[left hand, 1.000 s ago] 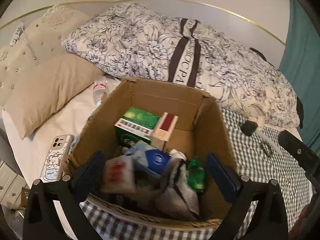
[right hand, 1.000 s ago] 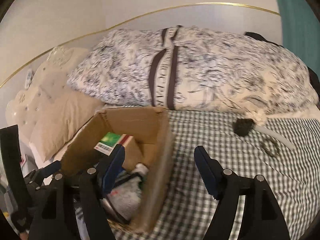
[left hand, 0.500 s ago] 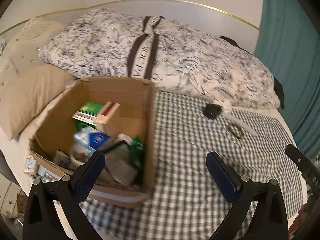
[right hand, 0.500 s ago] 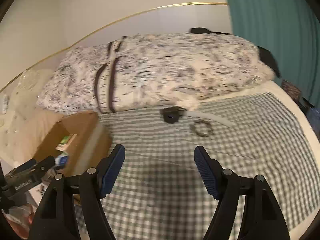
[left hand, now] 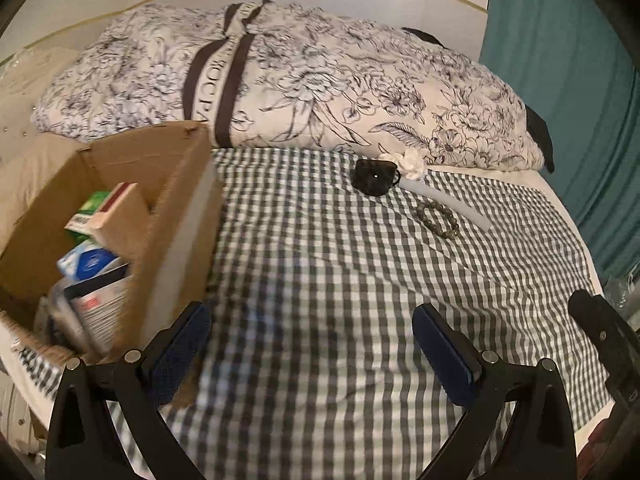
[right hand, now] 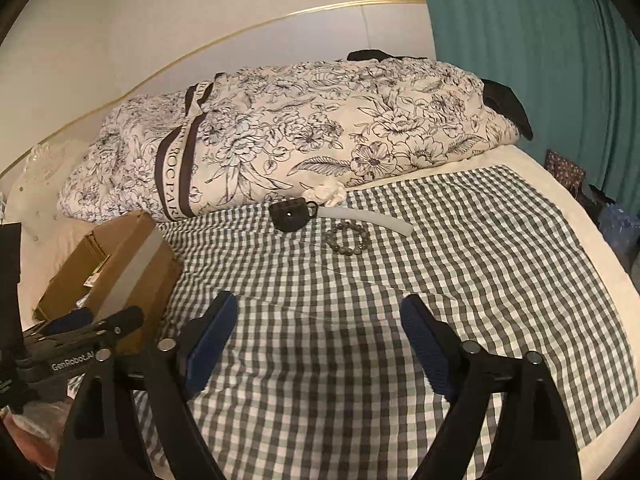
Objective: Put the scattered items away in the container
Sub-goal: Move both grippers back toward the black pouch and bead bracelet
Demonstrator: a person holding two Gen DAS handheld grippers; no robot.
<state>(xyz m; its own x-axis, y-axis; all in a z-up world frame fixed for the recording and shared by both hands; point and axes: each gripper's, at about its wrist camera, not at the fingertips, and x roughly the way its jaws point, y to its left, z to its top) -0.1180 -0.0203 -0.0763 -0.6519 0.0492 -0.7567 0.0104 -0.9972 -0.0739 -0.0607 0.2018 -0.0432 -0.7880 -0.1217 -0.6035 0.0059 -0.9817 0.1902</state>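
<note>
An open cardboard box point(left hand: 176, 216) with several packets and cartons inside sits on the left of the bed; it also shows in the right wrist view point(right hand: 132, 264). On the checked blanket point(left hand: 320, 260) lie a small black case point(left hand: 374, 176) point(right hand: 290, 214), a bead bracelet point(left hand: 437, 220) point(right hand: 347, 237), a white tube point(left hand: 448, 206) point(right hand: 368, 220) and a white scrunchie point(left hand: 410, 163) point(right hand: 326, 195). My left gripper point(left hand: 312, 348) is open and empty, just right of the box. My right gripper point(right hand: 320, 340) is open and empty over the blanket, well short of the items.
A folded floral duvet point(left hand: 300, 80) lies along the back of the bed. A teal curtain point(right hand: 540, 60) hangs on the right. Beige pillows point(left hand: 20, 168) lie left of the box. The left gripper's body point(right hand: 76, 344) shows at the lower left of the right wrist view.
Both grippers swung right, away from the box and toward the loose items on the blanket. The box slid to the left of both views. Both jaws stayed open and empty.
</note>
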